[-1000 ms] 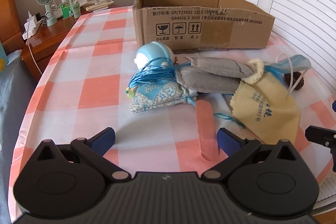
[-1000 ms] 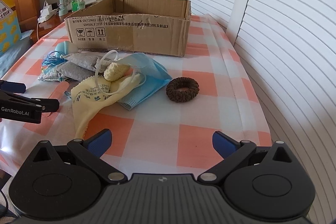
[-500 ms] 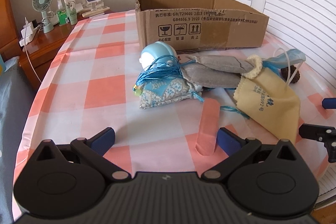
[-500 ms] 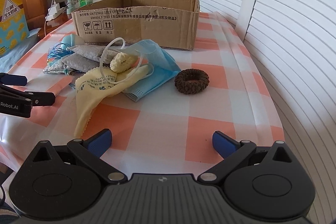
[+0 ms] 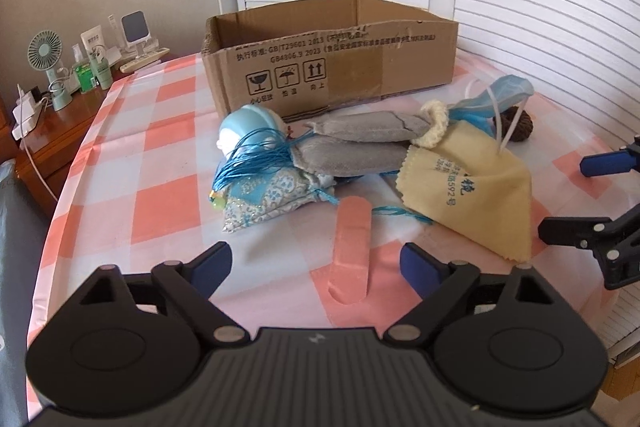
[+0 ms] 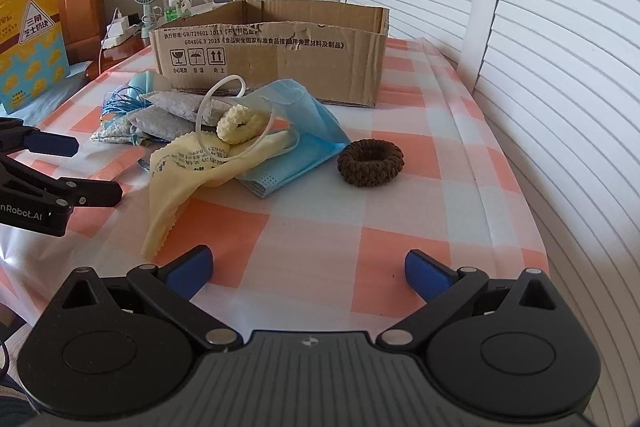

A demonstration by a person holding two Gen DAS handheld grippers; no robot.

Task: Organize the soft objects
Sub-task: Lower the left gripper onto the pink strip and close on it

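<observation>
A heap of soft things lies before the cardboard box [image 5: 332, 67]: a floral sachet [image 5: 272, 199], two grey pouches [image 5: 356, 147], a yellow cloth [image 5: 472, 203], a cream scrunchie [image 6: 240, 125] and a blue face mask [image 6: 304, 143]. A brown scrunchie [image 6: 370, 163] sits apart on the right. A pink plaster [image 5: 352, 251] lies between the jaws of my left gripper [image 5: 316, 265], which are closing without touching it. My right gripper [image 6: 306, 273] is open over bare cloth, well short of the brown scrunchie.
The checked tablecloth [image 5: 160, 155] covers the table. White shutter doors [image 6: 560, 67] run along the right. A wooden nightstand [image 5: 52, 123] at the left carries a small fan [image 5: 44, 55] and bottles. A yellow and blue packet [image 6: 28, 39] stands by the headboard.
The left view has rolled, so the box now tilts. The left jaws have narrowed around the plaster. The right gripper's view has swung a little onto the pile.
</observation>
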